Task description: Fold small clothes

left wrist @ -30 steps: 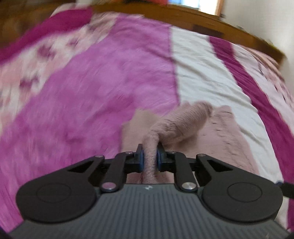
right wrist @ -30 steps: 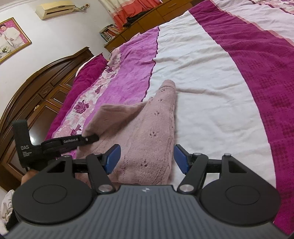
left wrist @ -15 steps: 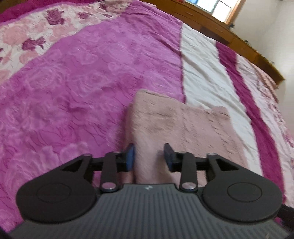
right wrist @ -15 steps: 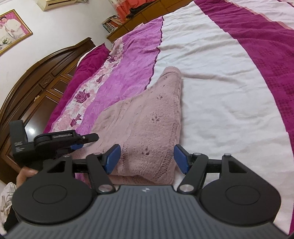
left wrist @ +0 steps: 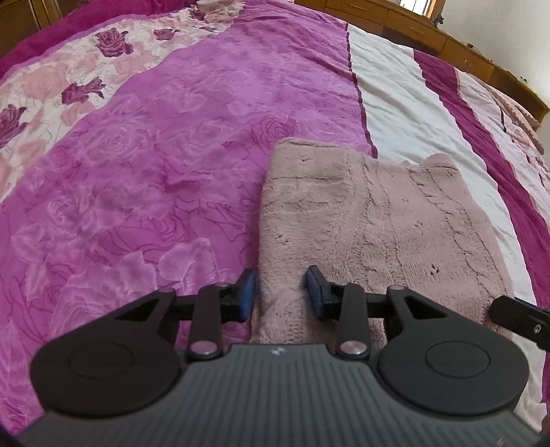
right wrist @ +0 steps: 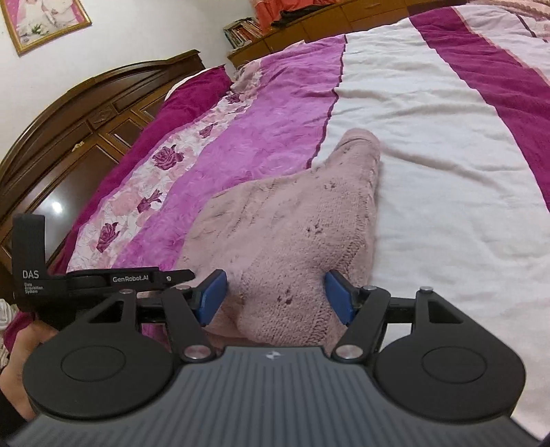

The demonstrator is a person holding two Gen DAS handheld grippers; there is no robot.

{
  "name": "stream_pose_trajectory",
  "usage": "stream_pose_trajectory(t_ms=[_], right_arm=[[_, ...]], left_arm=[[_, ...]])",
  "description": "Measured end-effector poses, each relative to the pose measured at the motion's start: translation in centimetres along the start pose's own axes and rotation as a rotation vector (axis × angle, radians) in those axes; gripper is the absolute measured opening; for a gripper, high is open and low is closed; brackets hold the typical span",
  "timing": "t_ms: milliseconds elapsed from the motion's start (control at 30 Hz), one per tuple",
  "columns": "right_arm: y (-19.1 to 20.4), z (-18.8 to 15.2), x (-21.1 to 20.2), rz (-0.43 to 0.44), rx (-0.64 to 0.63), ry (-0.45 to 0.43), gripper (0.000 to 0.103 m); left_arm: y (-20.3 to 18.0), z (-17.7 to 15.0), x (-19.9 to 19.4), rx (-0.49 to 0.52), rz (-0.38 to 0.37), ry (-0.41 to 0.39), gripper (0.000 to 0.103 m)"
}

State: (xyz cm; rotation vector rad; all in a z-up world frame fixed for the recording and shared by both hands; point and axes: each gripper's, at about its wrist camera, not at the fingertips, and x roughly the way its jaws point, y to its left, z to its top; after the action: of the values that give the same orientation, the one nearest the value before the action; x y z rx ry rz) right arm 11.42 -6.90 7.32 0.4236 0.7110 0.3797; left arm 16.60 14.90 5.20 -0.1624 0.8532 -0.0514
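Observation:
A dusty pink knitted garment [left wrist: 371,220] lies folded flat on the bed. It also shows in the right wrist view [right wrist: 292,240], with one narrow end pointing away. My left gripper [left wrist: 280,292] is open over the garment's near left edge, with cloth between the blue pads but not gripped. My right gripper [right wrist: 275,295] is open wide over the garment's near end, holding nothing. The left gripper's body [right wrist: 103,278] shows at the left of the right wrist view.
The bed cover [left wrist: 137,172] has magenta, rose-print and white stripes [right wrist: 447,154]. A dark wooden headboard [right wrist: 86,113] stands at the left. Wooden drawers [left wrist: 412,31] run along the far side. A framed picture [right wrist: 41,24] hangs on the wall.
My left gripper opened and let go of the pink cloth it was holding up. The fold now lies flat on the garment. The right gripper stayed open and moved slightly closer.

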Motion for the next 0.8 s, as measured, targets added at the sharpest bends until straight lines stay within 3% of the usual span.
stream_pose_trajectory(t_ms=[100,233,333,433,667,800], right_arm=[[-1.3,0.5,-0.8,0.014,0.062,-0.013,0.075],[-3.8,1.4,-1.3,0.045,0.168,-0.035,0.081],[-5.6,1.9,-0.4,0.076,0.227,-0.010,0.082],[-7.0,1.9,1.3,0.091,0.277,0.041,0.082],[-8.1,1.1,4.8,0.160,0.361,0.107,0.084],[-8.0,1.2,5.9,0.171,0.357,0.120,0.084]], left_arm=[[0.0,0.5,-0.4,-0.032,-0.036,-0.008,0.038],[0.2,1.1,0.0,-0.086,-0.048,-0.007,0.053],[0.4,1.0,0.9,-0.105,-0.038,0.023,0.062],[0.6,0.6,1.3,-0.128,-0.066,0.028,0.062],[2.7,0.3,3.1,-0.317,-0.256,0.099,0.063],[3.3,0.0,3.6,-0.349,-0.322,0.109,0.062]])
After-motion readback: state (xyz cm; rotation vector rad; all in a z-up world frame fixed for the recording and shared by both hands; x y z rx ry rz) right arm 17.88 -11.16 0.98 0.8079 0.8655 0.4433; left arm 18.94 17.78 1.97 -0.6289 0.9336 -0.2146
